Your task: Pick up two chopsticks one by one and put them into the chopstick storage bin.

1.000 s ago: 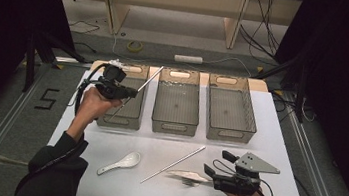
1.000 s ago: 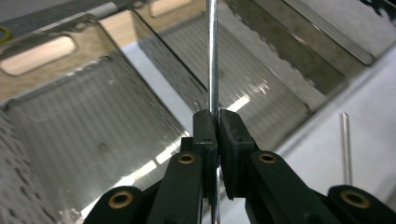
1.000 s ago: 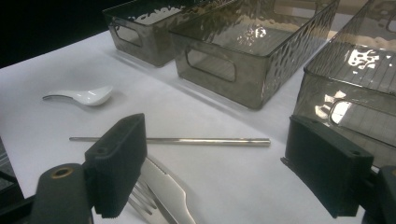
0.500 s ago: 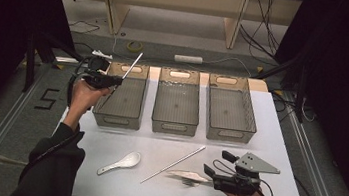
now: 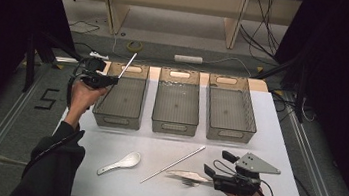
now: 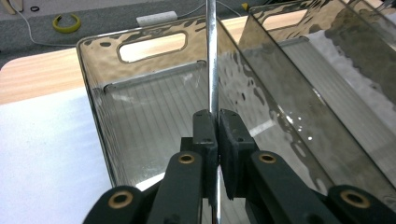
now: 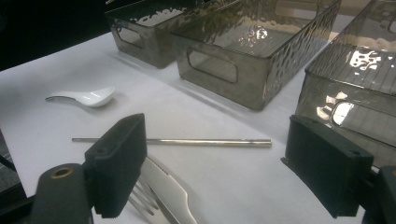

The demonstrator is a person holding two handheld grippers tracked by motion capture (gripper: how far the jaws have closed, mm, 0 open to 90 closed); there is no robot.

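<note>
So over on the left, your left gripper is clenched tight on a thin metal rod, looks like a steel chopstick. In the left gripper view the rod runs straight up between the two black pads and they're squeezed right onto it. The rod's upper end pokes out past the far rim of the left bin, and the gripper itself sits at that bin's far left corner, above the rim. The rod is in the air, not lying in the bin.

Next along you've got the middle bin and the right bin, all three smoky clear plastic, side by side across the back of the white table.

In front of the bins, going left to right: a white soup spoon, then a second metal rod lying at a slant on the table, then a knife and fork lying together.

Your right gripper is resting at the near right, jaws spread wide and gripping nothing. In the right gripper view the knife and fork lie just beside its left pad, with the second rod a bit further out across the gap.
</note>
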